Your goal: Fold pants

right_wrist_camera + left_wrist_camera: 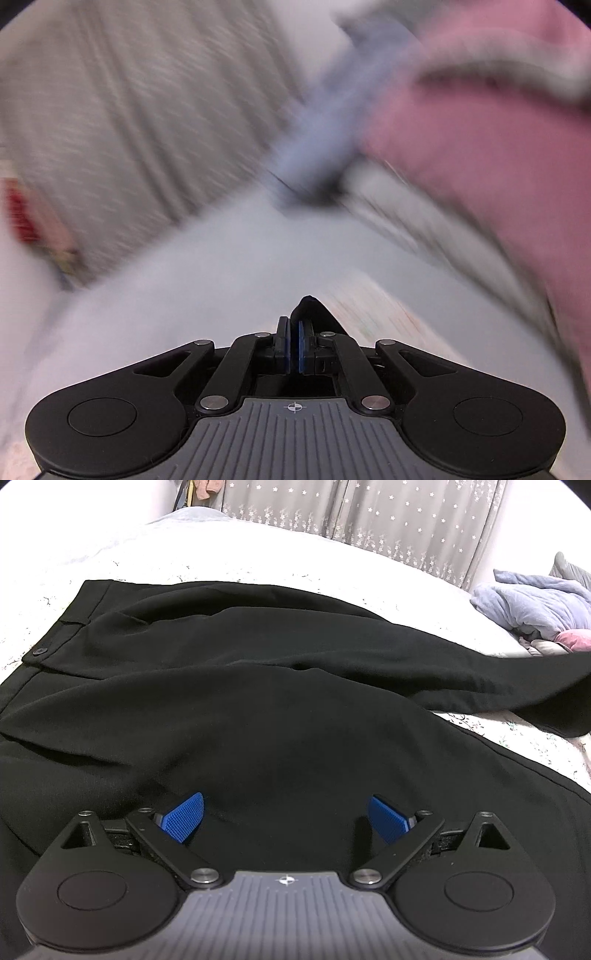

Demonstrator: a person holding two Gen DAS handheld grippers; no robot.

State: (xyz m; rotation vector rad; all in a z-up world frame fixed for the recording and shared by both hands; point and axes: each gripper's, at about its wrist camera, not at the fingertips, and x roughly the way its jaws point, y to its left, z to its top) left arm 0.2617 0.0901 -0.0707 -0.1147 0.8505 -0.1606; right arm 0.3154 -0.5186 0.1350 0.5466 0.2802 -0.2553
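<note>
Black cloth: the pants lie spread on a pale bedspread, waistband at 9 o'clock in the left wrist view, legs running toward 3 o'clock.
Waistband: a dark button sits on it, near the left edge of that view.
Far leg: it stretches past the near one to 3 o'clock, and its end rises off the bedspread at the frame's edge.
Left gripper: released, its blue pads spread wide; the pants fill the whole space from 9 through 12 to 3 o'clock of it, and cloth lies under and between the pads, with no pinch visible.
Right gripper: clenched, the pads pressed together on a fold of black cloth that sticks out past the fingertips at 12 o'clock and drapes toward 1 o'clock.
Right view surroundings: heavily blurred; only a pale surface, grey drapery at 10 o'clock and pink fabric at 2 o'clock can be made out.
Bedding heap: a crumpled blue-grey blanket sits at 2 o'clock in the left view, well apart from the waistband, with something pink beside it.
Backdrop: a grey curtain with white stars hangs behind the bed at 12 o'clock.
</note>
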